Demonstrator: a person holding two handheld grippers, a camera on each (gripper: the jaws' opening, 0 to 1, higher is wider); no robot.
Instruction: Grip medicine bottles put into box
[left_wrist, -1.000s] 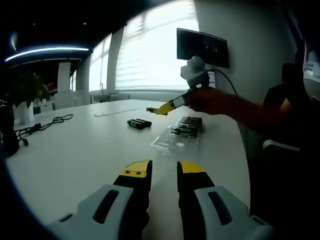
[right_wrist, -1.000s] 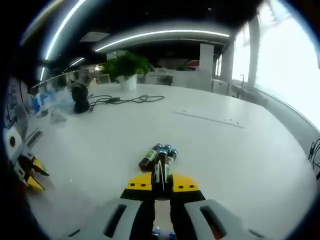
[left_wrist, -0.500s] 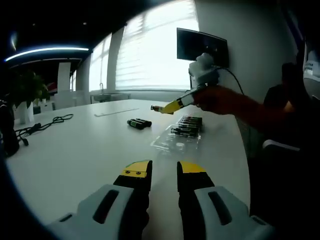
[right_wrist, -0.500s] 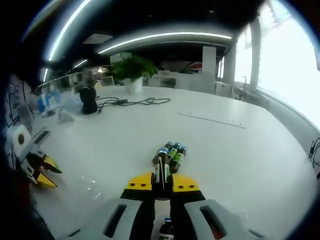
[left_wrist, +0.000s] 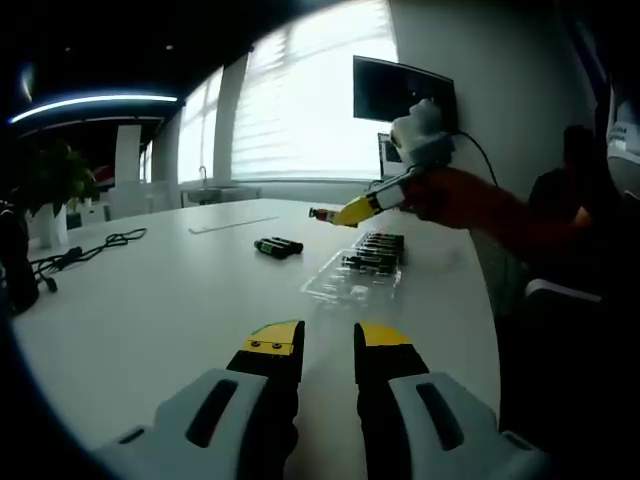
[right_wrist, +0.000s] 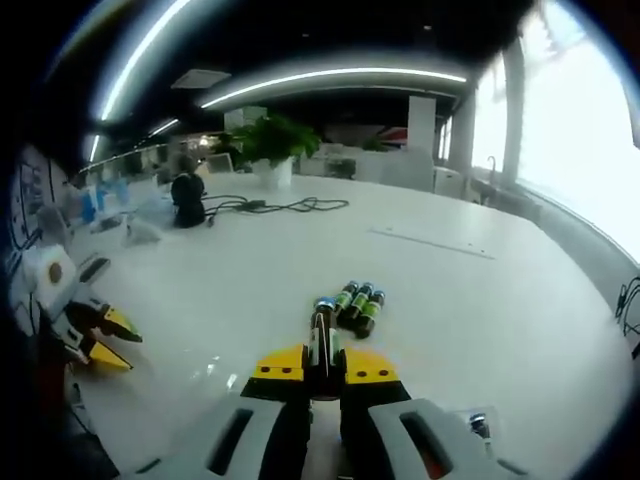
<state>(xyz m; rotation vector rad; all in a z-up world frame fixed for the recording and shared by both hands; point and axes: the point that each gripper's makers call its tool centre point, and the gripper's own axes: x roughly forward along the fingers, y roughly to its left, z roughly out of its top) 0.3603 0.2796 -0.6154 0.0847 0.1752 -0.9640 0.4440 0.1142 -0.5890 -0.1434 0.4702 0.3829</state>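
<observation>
On the white table lies a clear plastic tray box (left_wrist: 352, 281), with several dark medicine bottles (left_wrist: 374, 249) in its far half. Two or three loose bottles (left_wrist: 277, 246) lie to its left; they are the green-labelled bottles (right_wrist: 359, 300) just beyond my right jaws. My right gripper (left_wrist: 337, 214) hangs above the tray's far end, shut on a small dark bottle (right_wrist: 323, 327) that sticks out past the yellow tips (right_wrist: 323, 365). My left gripper (left_wrist: 328, 345) rests low over the table's near side, open with nothing between its fingers; it sits at the left (right_wrist: 98, 338).
A person's arm (left_wrist: 480, 210) holds the right gripper. A monitor (left_wrist: 405, 95) hangs on the far wall by bright windows. A potted plant (right_wrist: 276, 142), black headphones (right_wrist: 188, 196) and a black cable (right_wrist: 290, 206) sit at the table's far side.
My right gripper has carried its bottle to the right and slightly up, away from the loose bottles and over the tray. The left gripper has not moved.
</observation>
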